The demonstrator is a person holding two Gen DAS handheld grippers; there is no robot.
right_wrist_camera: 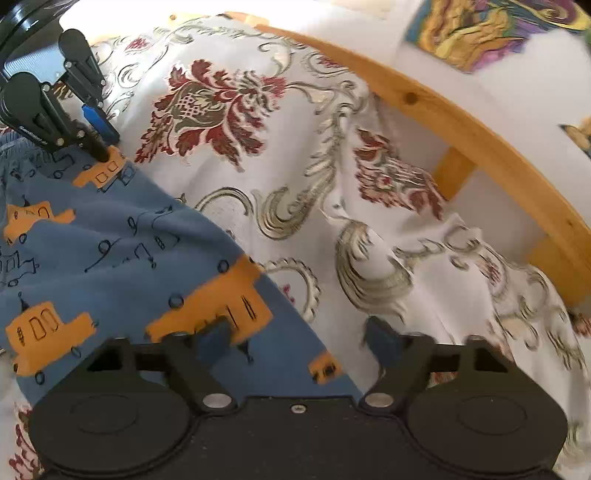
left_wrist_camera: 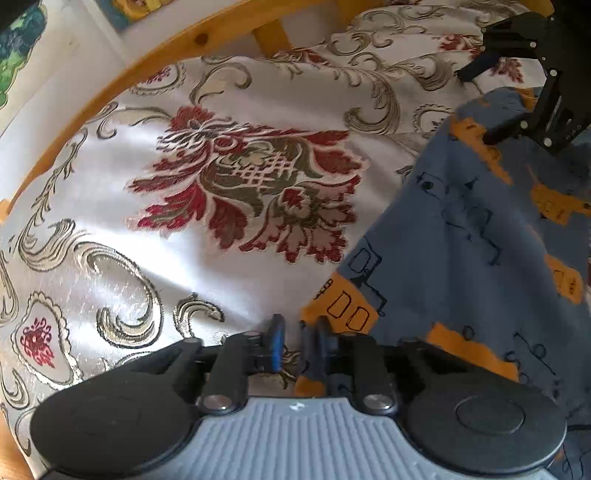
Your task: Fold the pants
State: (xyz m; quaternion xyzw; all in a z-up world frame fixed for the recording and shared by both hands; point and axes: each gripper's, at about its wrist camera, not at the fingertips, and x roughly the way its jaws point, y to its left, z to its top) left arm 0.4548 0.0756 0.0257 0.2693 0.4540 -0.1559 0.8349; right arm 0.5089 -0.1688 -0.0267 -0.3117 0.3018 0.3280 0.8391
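Observation:
The pants (left_wrist_camera: 461,240) are blue with orange vehicle prints and lie flat on a patterned bedspread (left_wrist_camera: 240,110). My left gripper (left_wrist_camera: 297,339) is narrowly open at the pants' near corner. Its right finger rests on the orange patch and its left finger is over the bedspread. In the right wrist view the pants (right_wrist_camera: 110,240) fill the left side. My right gripper (right_wrist_camera: 299,339) stands wide open astride their edge, with the left finger over the cloth and the right finger over the bedspread. Each gripper shows in the other's view: the right gripper (left_wrist_camera: 480,103) and the left gripper (right_wrist_camera: 105,142).
A cream bedspread (right_wrist_camera: 332,166) with red flowers and grey scrolls covers the bed. A curved wooden bed rail (left_wrist_camera: 147,59) (right_wrist_camera: 461,122) runs along its far edge. Beyond it is a white wall with colourful pictures (right_wrist_camera: 487,29).

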